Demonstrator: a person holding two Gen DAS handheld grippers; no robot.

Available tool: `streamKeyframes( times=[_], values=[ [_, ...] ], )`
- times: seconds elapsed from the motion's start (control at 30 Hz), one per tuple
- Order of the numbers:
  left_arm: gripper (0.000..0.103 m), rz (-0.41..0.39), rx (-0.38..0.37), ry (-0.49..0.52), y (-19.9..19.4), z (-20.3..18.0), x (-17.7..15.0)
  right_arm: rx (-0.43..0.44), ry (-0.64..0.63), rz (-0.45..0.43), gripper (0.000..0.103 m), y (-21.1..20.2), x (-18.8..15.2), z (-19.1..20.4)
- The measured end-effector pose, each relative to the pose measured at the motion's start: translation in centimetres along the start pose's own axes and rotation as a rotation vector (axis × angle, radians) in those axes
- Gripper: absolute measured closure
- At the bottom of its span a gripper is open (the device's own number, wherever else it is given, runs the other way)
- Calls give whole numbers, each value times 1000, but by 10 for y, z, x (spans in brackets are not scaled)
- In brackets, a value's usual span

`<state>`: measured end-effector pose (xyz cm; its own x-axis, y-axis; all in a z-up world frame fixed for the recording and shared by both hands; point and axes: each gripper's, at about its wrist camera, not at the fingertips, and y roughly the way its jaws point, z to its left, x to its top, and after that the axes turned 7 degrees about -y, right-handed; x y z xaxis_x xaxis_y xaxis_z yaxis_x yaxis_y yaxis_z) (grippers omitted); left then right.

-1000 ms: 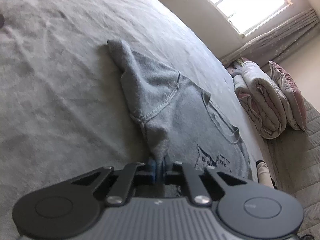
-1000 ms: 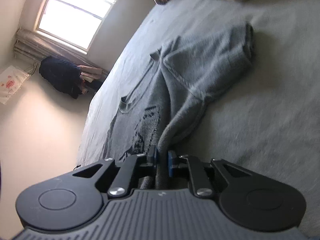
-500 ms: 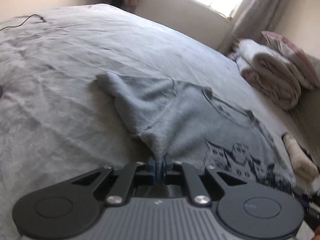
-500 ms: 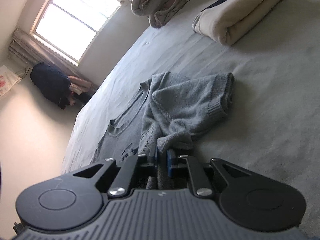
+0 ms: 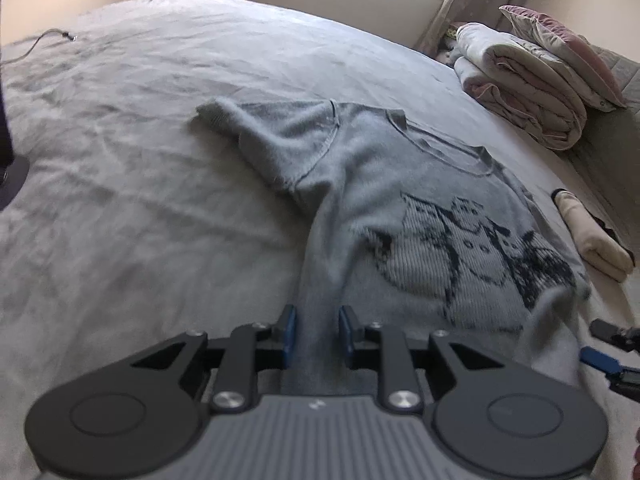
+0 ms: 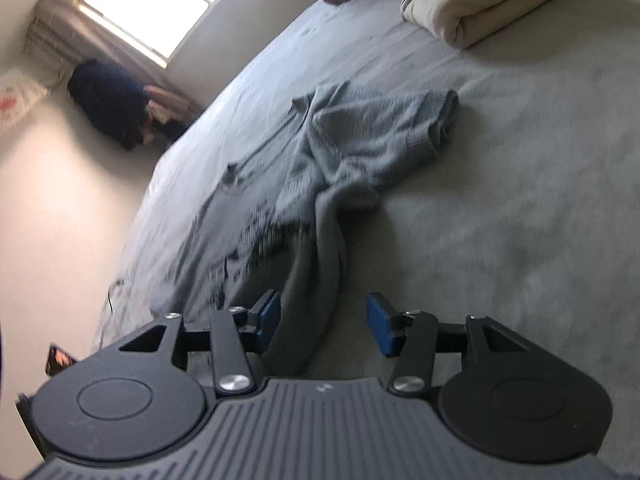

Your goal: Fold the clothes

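Just soft ribbed-knit grey sweater (image 5: 400, 184), sleeves bunched.

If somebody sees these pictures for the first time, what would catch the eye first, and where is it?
The grey sweater with a dark knitted pattern lies spread in the middle of the bed. A strip of it runs between the blue fingers of the left gripper, and another strip through the wider right gripper; both have just been opening. Folded quilts lie at the bed's far right in the left wrist view.
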<state>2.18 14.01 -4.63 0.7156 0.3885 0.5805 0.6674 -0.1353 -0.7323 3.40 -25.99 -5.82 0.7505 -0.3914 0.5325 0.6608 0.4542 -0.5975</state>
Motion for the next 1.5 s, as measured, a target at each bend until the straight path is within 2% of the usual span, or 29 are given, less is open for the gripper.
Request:
streamKeyframes(
  times=[0.3,0.5,0.67,0.9,1.5],
  values=[
    [75,52,-52,17,-29,13,-27,-50,-111,98,51,-7,-32,20],
    [75,84,-77,53,-40,12,-38,-42,-143,150,50,-12,-42,27],
    [75,105,-113,41,-44,11,-41,-34,-174,183,50,-12,-48,33],
    [76,125,-128,87,-43,1,-48,-36,-185,197,51,-11,-52,36],
    [76,133,-138,123,-40,-10,-51,-15,-179,212,51,-12,-52,32]
  ],
)
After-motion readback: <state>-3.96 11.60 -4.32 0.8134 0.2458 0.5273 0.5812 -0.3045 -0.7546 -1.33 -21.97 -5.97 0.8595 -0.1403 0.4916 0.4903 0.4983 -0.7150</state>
